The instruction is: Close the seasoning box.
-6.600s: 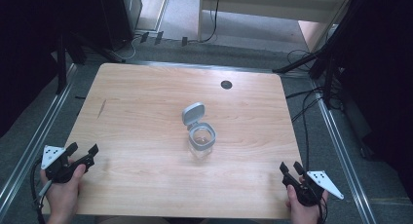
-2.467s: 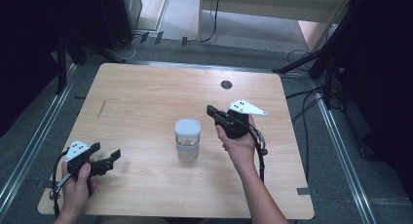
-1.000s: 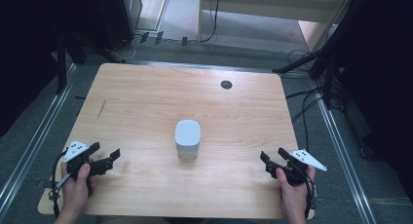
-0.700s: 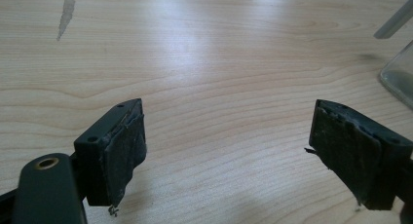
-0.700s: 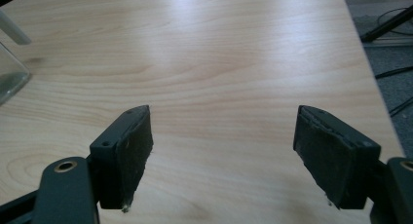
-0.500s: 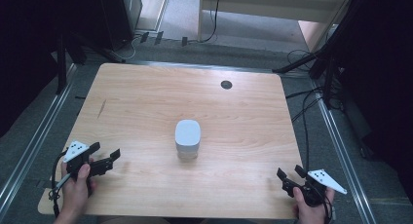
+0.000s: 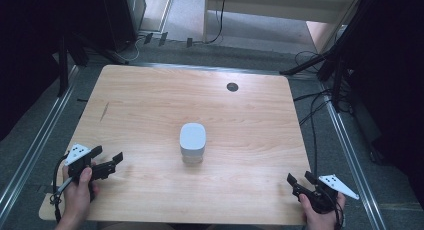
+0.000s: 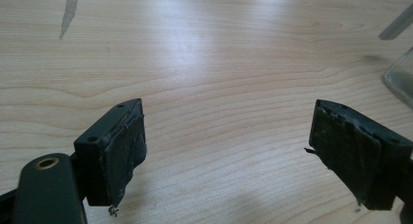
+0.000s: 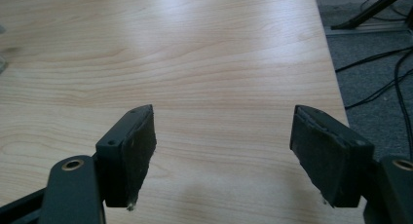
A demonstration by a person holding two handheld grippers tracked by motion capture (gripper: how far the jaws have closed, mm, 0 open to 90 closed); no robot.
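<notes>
A clear jar (image 7: 192, 145) with its pale grey lid closed stood upright near the middle of the wooden table (image 7: 150, 105), well apart from both grippers. The left gripper (image 7: 106, 162) was held by the person's left hand (image 7: 77, 187) at the near left corner of the table, its grey three-cornered plate (image 7: 76, 152) on top and its jaws pointing toward the jar. In the left gripper view its two black jaws stood wide apart with nothing between them, their pads (image 8: 126, 153) worn and frayed at the edges, and bare wood showed in the gap. A glassy edge of the jar (image 8: 400, 78) showed at the far right of that view, and a dark streak (image 8: 69, 12) marked the wood at the upper left. The right gripper (image 7: 298, 181) sat at the near right corner, held by the right hand (image 7: 320, 215), with its own three-cornered plate (image 7: 339, 185) on the outer side. In the right gripper view its jaws were likewise spread wide and empty over the tabletop, close to the table's right edge, beyond which grey floor (image 9: 370, 53) and black cables (image 9: 389, 87) were visible. A small dark round hole (image 7: 232, 87) lay in the tabletop toward the far side, beyond the jar. Metal rails (image 7: 35, 150) ran along the floor on both sides of the table.
</notes>
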